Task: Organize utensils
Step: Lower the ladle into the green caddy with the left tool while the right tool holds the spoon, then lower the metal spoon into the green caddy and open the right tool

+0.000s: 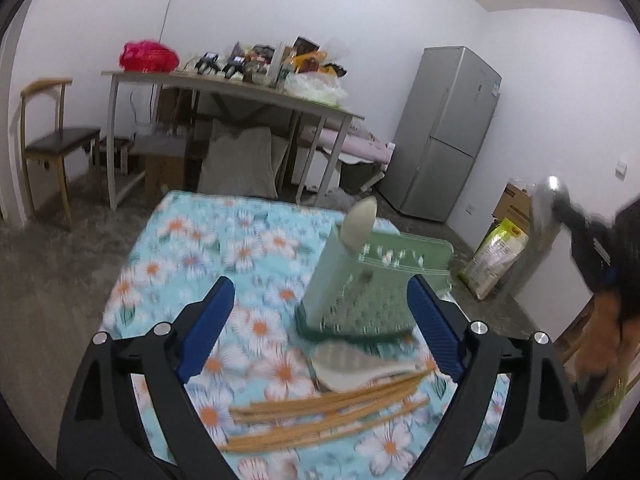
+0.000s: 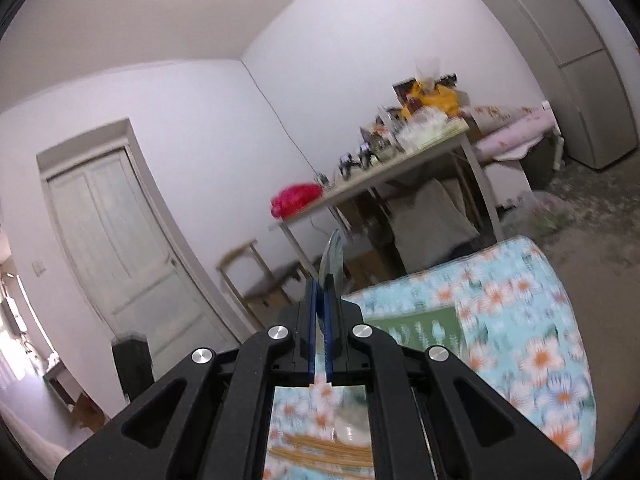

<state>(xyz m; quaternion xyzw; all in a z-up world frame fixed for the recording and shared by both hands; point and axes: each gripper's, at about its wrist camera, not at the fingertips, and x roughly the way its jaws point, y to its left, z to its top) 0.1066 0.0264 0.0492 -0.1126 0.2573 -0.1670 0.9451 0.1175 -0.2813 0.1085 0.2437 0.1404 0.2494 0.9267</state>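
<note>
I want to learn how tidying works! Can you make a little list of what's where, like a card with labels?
Surface: table under a flowered cloth
Holder: green utensil holder, upright on the cloth
In holder: one white spoon, standing up
On cloth: another white spoon beside bamboo chopsticks, lying flat
Left gripper: jaws wide, nothing between them
Right gripper: jaws shut on a metal spoon, lifted off the table

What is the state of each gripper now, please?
Left gripper: open, holding nothing.
Right gripper: shut on a metal spoon.
</note>
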